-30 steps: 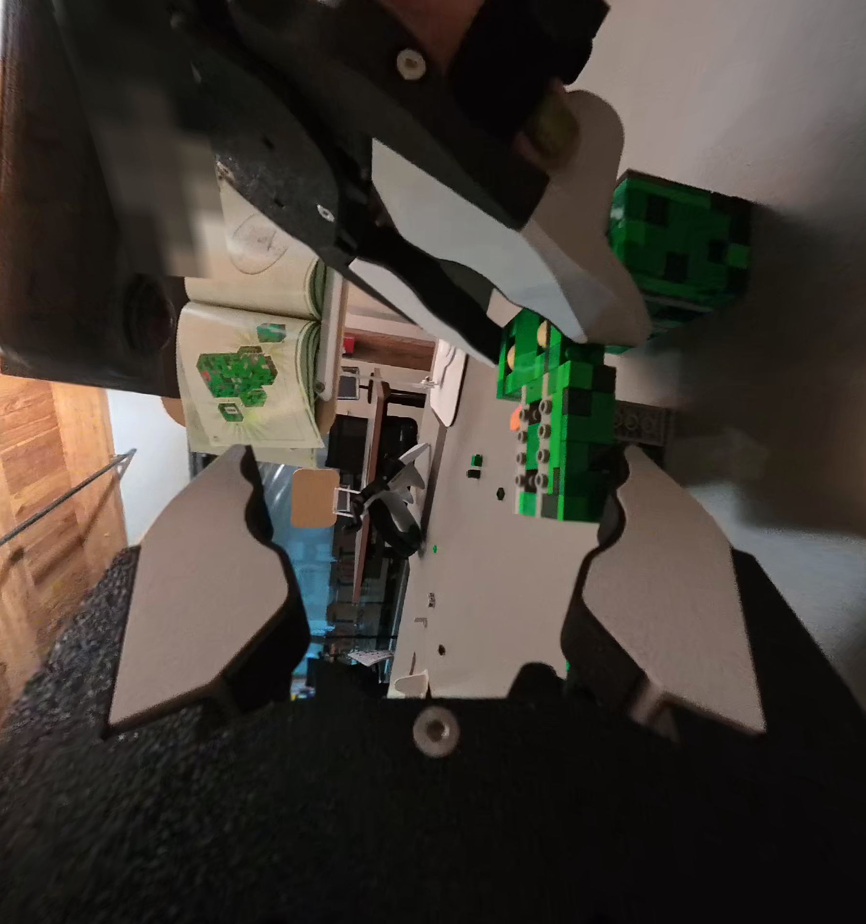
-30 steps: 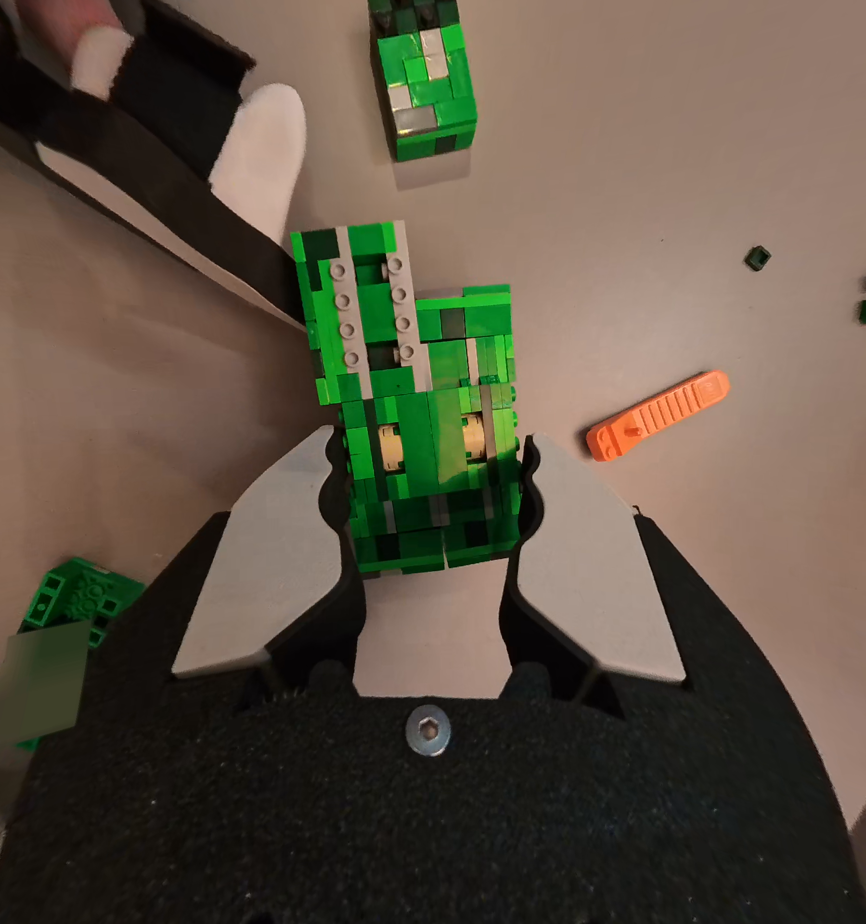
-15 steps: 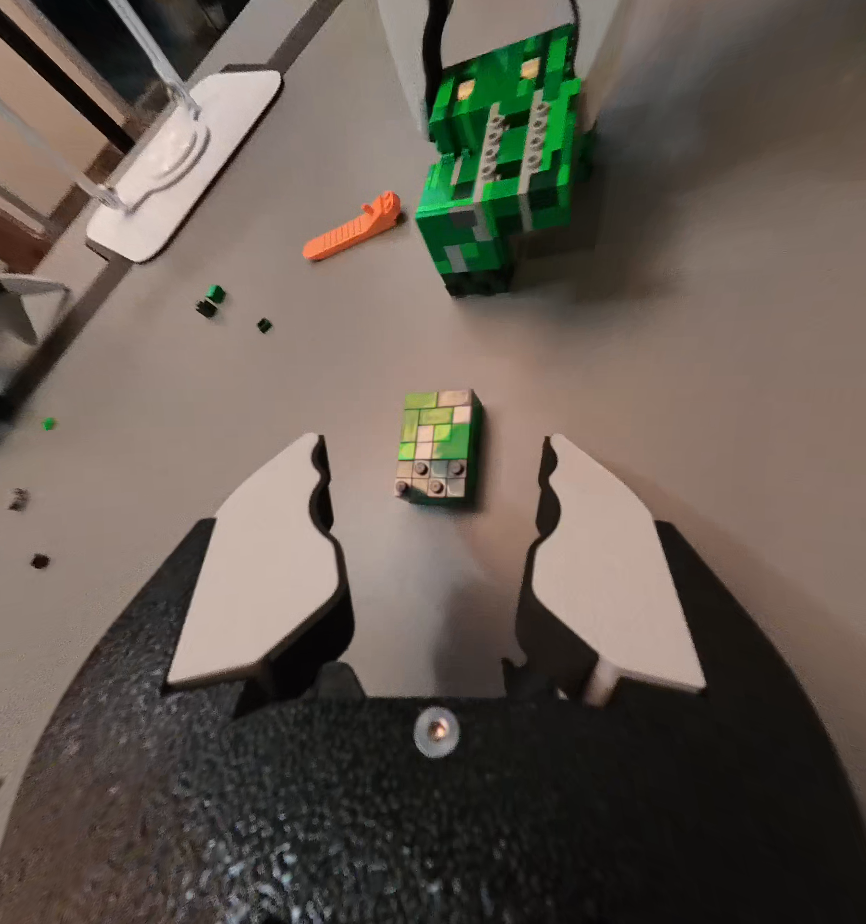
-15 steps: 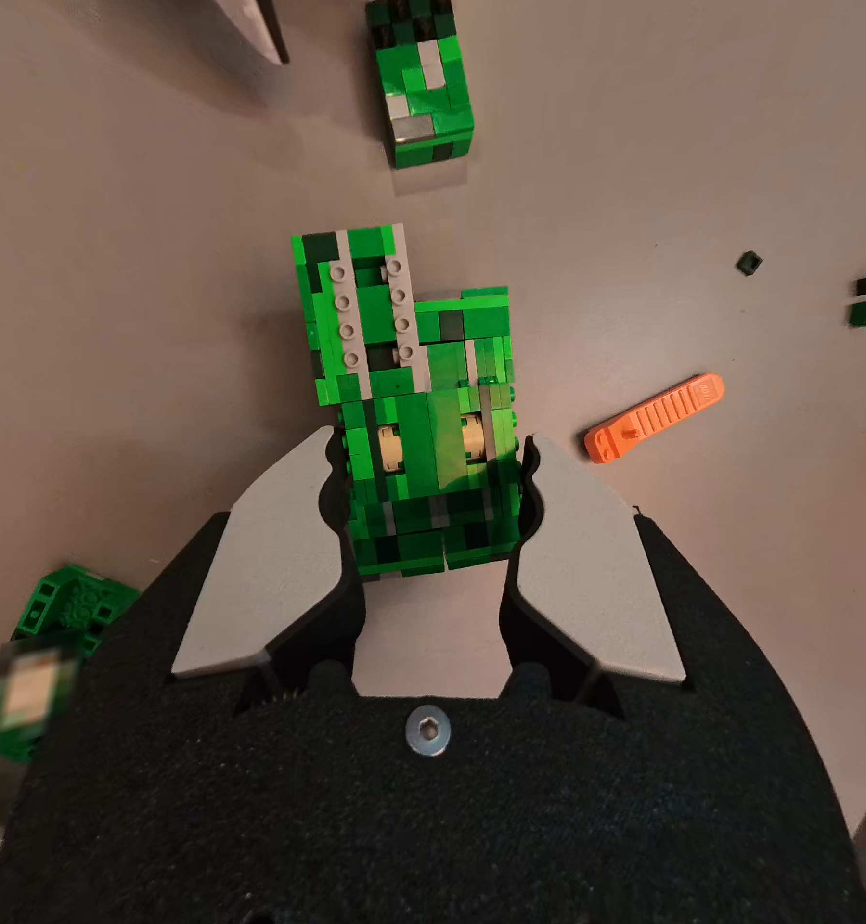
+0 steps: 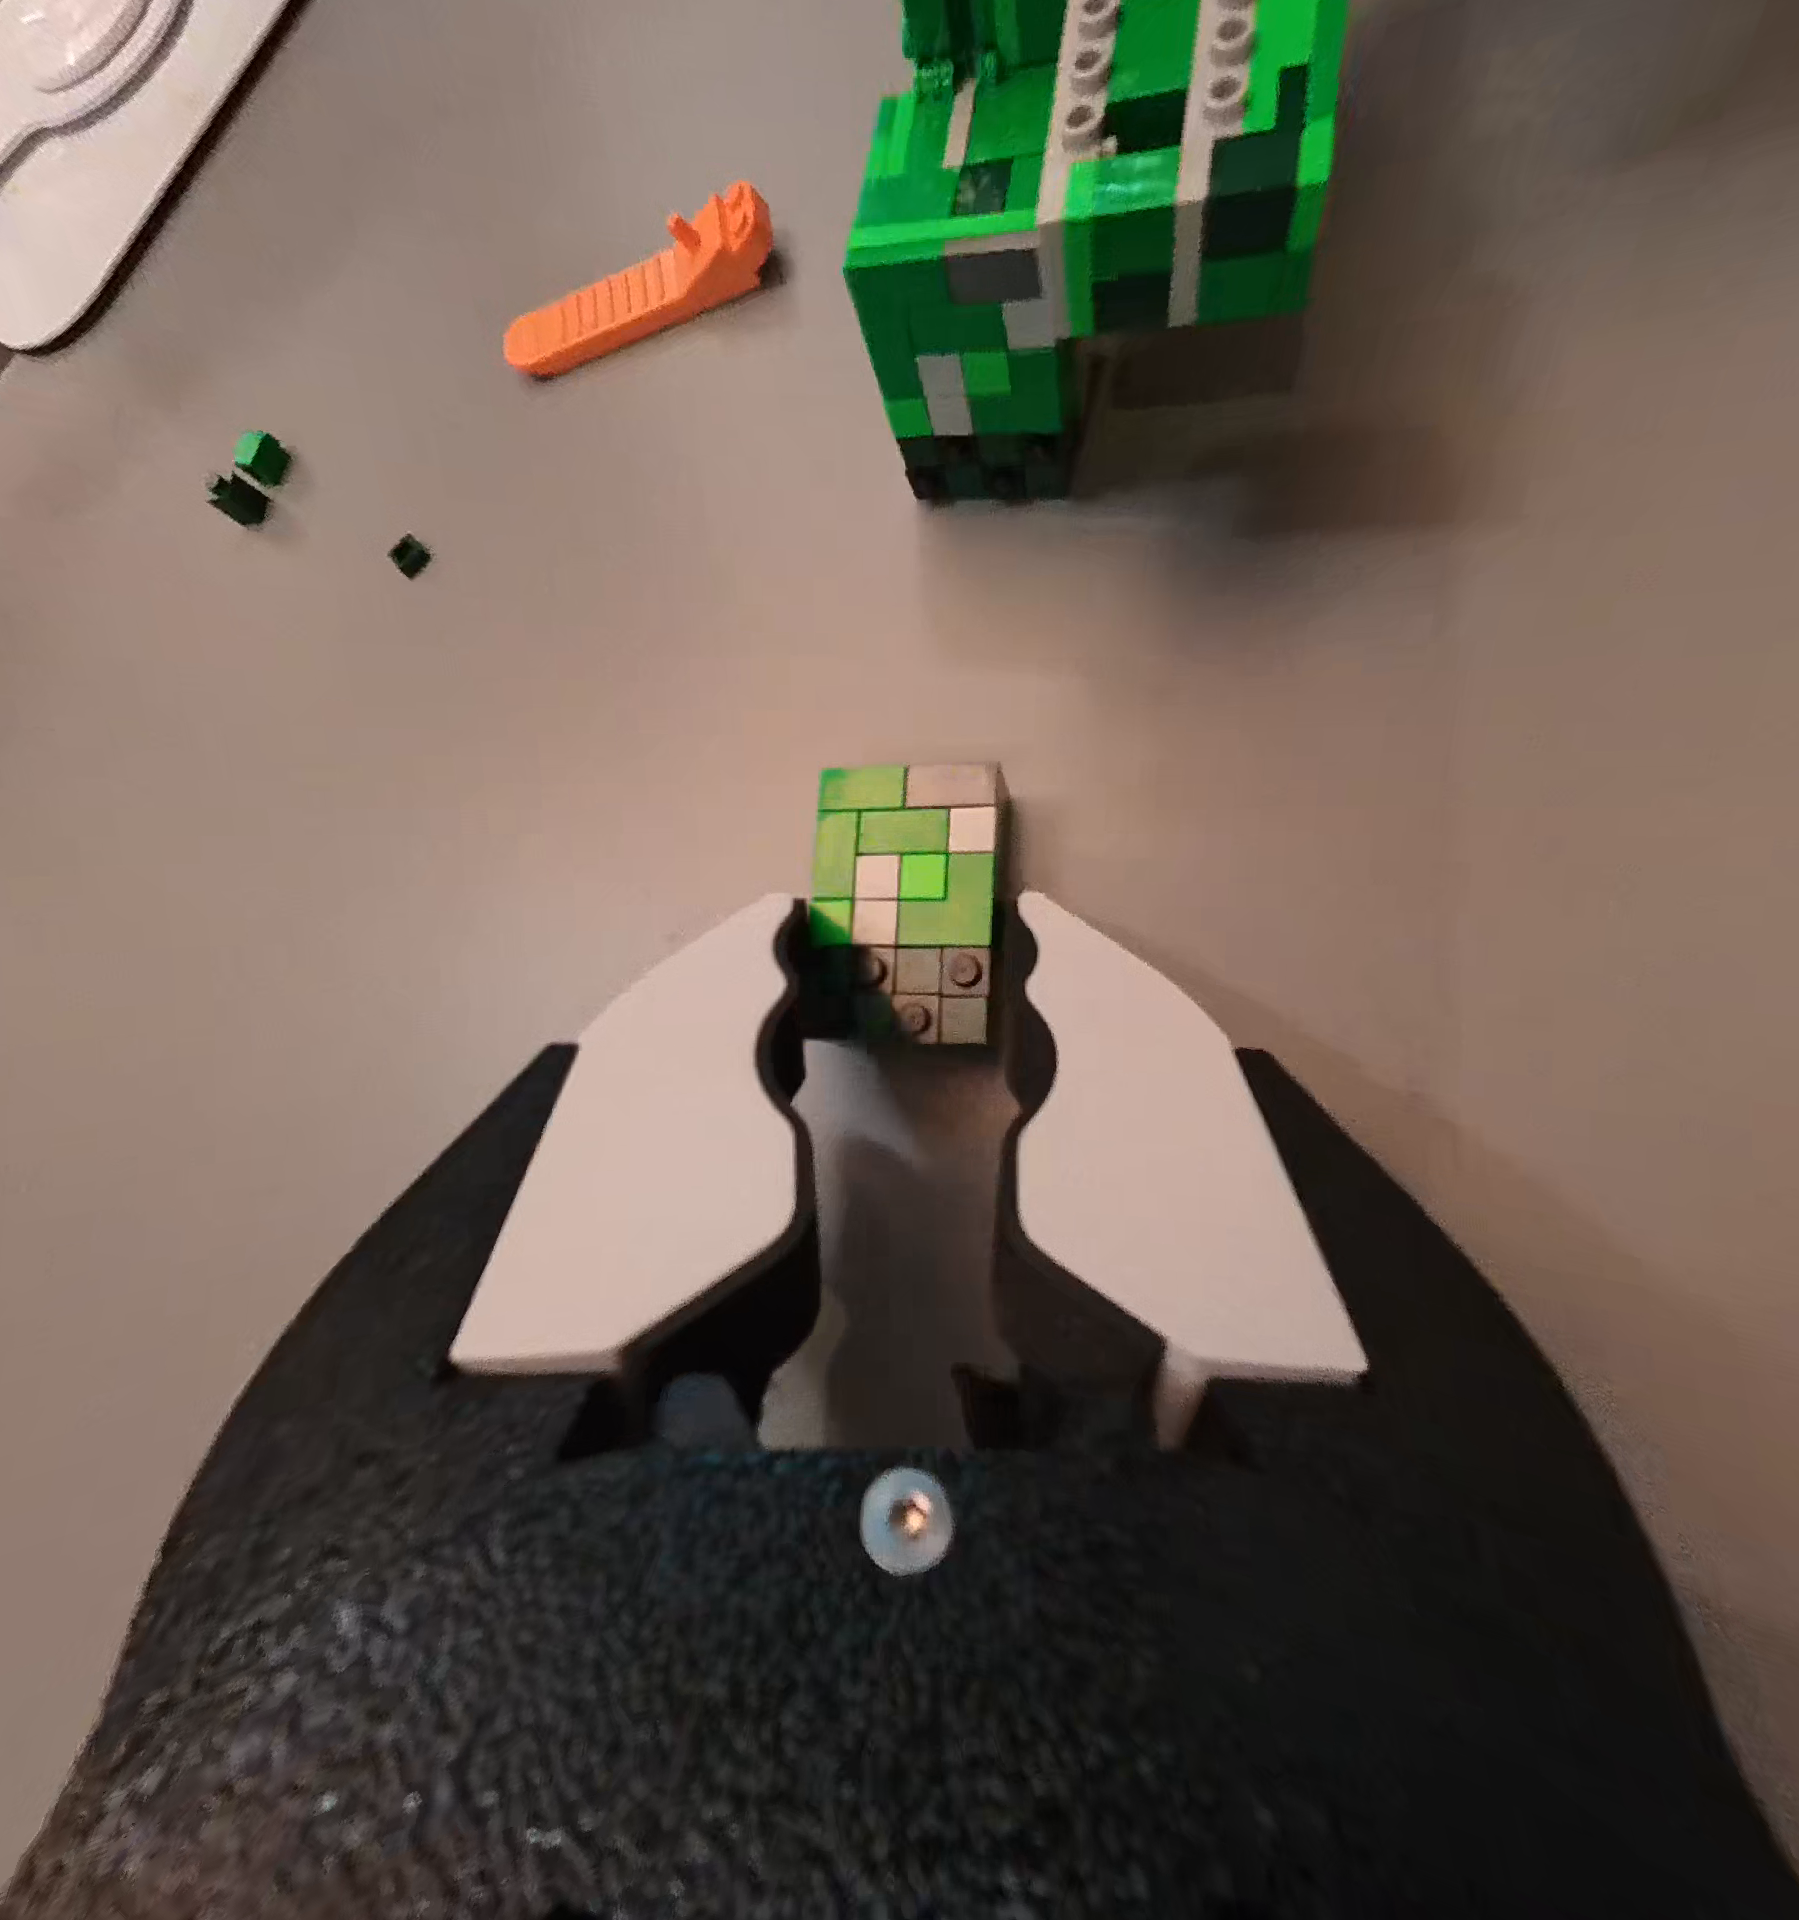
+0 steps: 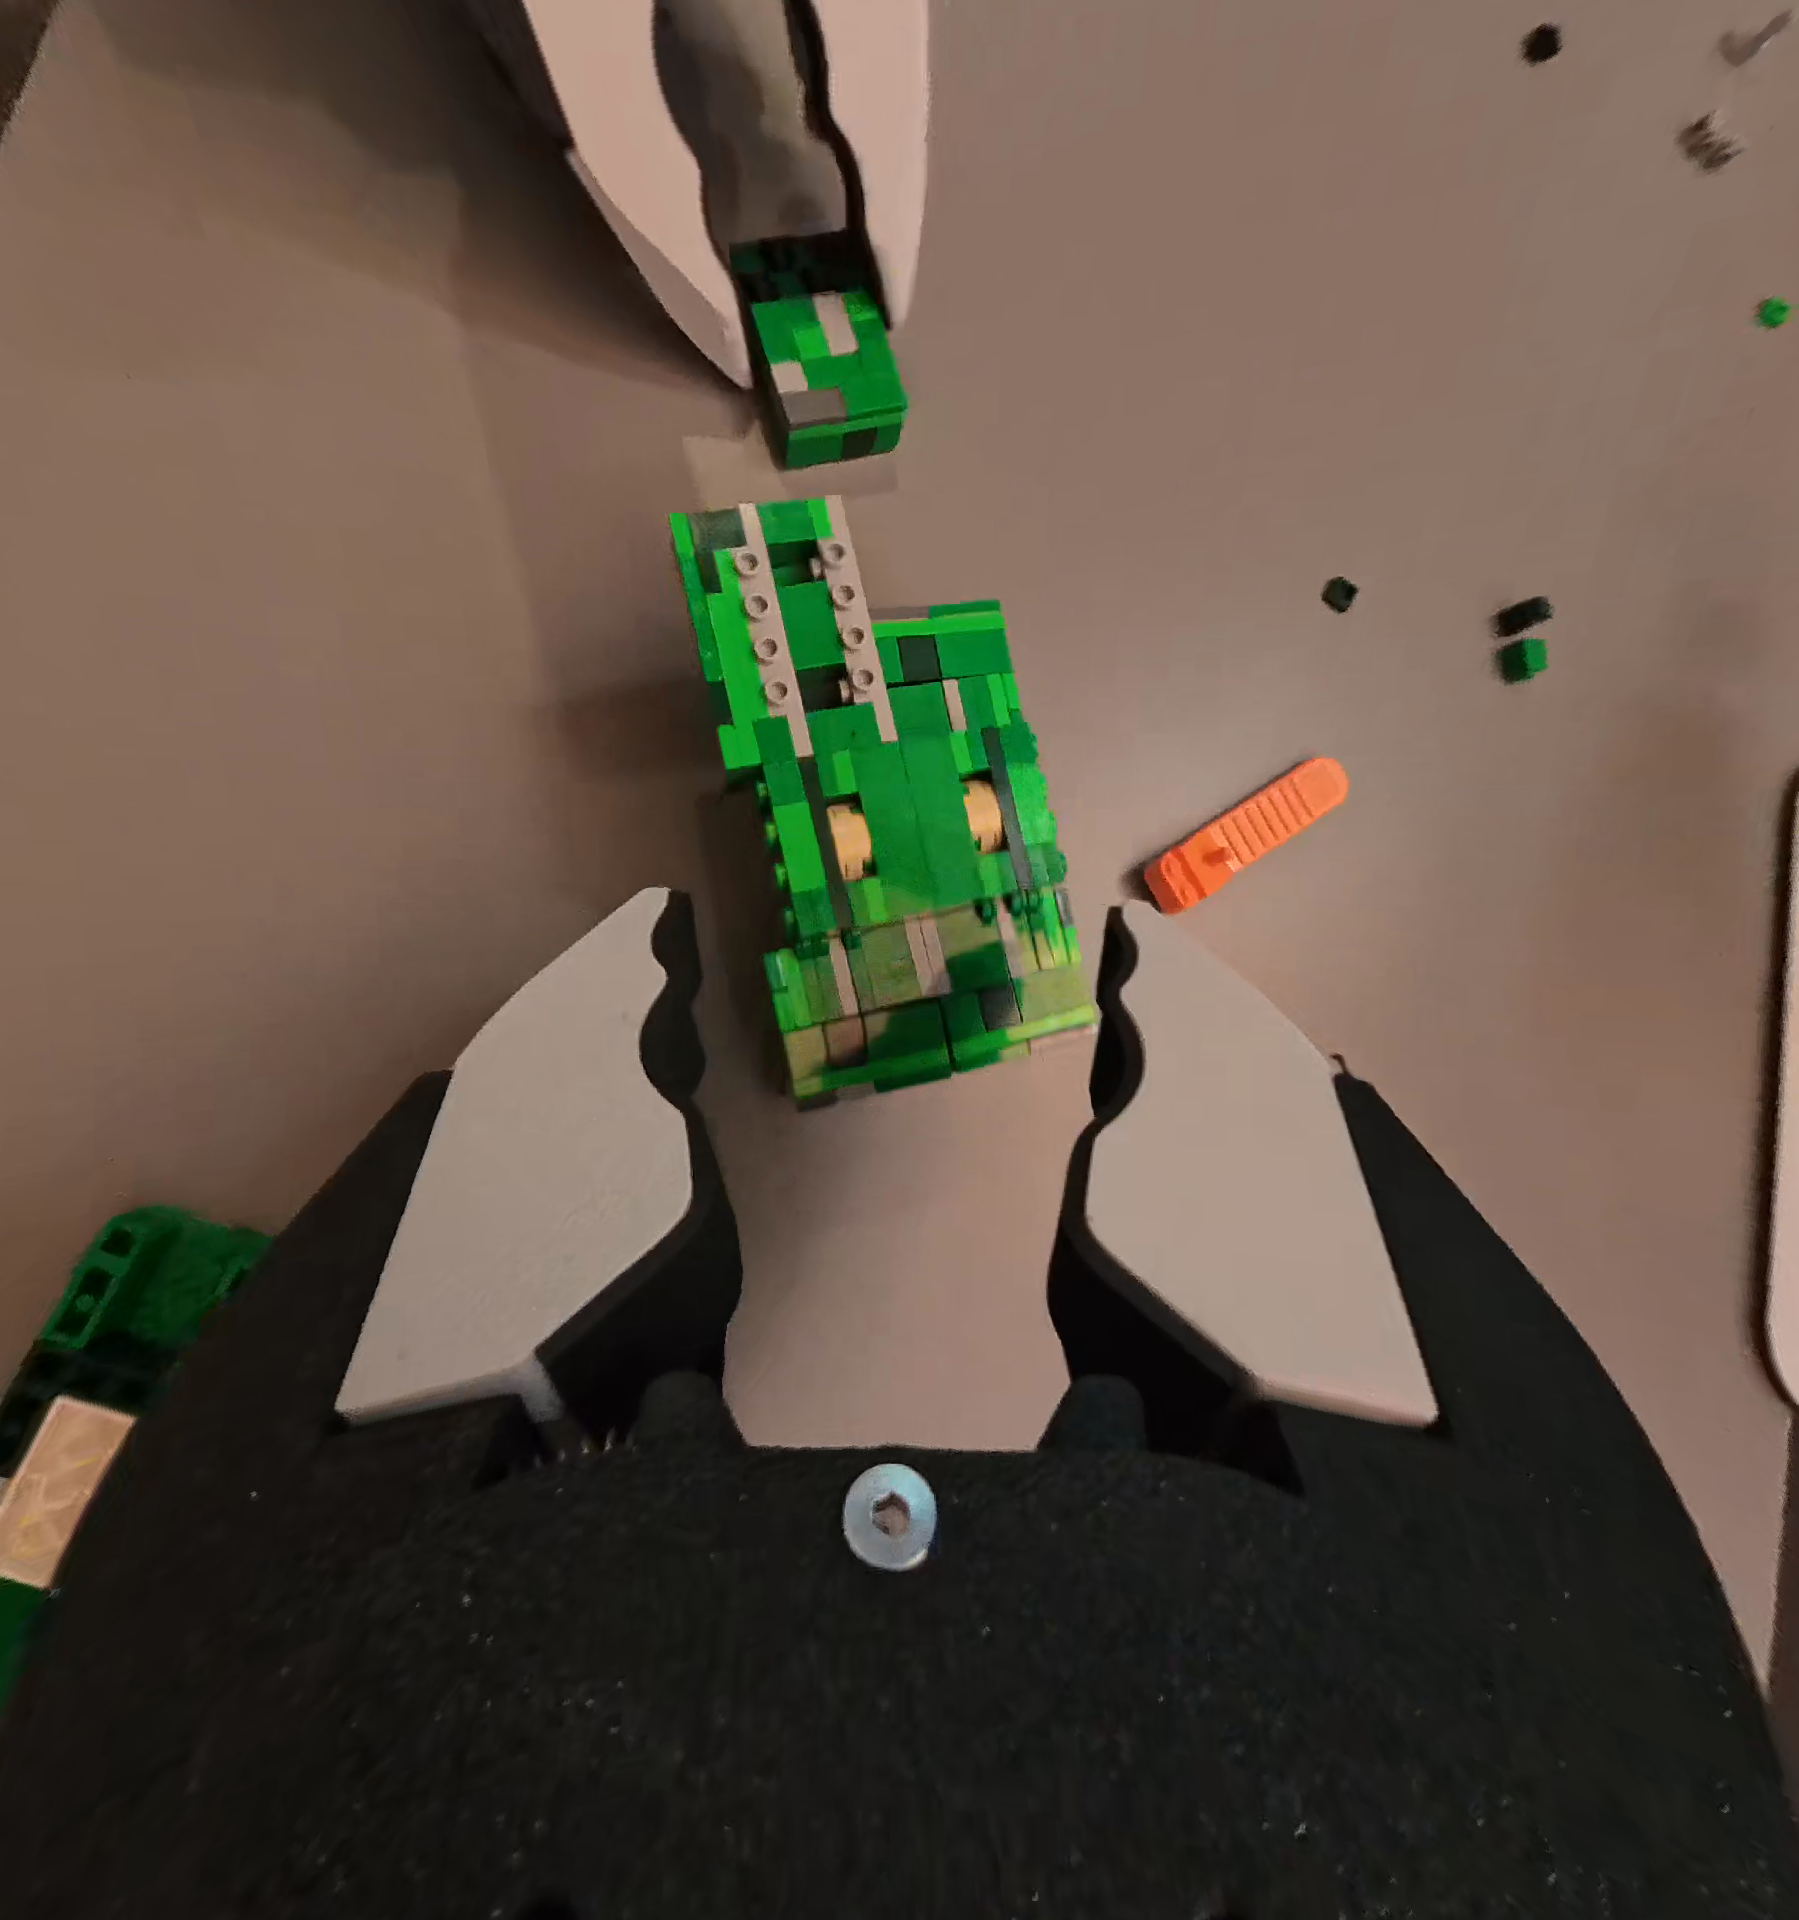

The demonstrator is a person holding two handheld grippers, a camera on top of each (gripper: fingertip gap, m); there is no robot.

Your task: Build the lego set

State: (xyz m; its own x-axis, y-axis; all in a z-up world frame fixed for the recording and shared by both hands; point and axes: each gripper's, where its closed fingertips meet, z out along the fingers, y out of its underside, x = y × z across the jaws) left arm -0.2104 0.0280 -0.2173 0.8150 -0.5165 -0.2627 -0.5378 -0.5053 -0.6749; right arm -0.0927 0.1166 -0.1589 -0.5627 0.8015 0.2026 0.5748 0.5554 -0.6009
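While low, left gripper [image 5: 905,935] straddles block [image 5: 910,883].

light: dim and warm, desk [image 5: 1497,935] looking grey-brown | shadows: soft ones sitting beside the big green build [image 5: 1082,239] | blur: right wrist view smearing at its edges, green pieces [image 6: 74,1382] going mushy | distortion: fisheye bending the borders | glare: small block [image 5: 910,883] top shining

A hobby or play spot on a plain grey table [image 5: 355,727]: green lego model [image 6: 874,810], loose bricks [image 5: 251,473], an orange brick separator [image 5: 646,286]. Room type unclear.
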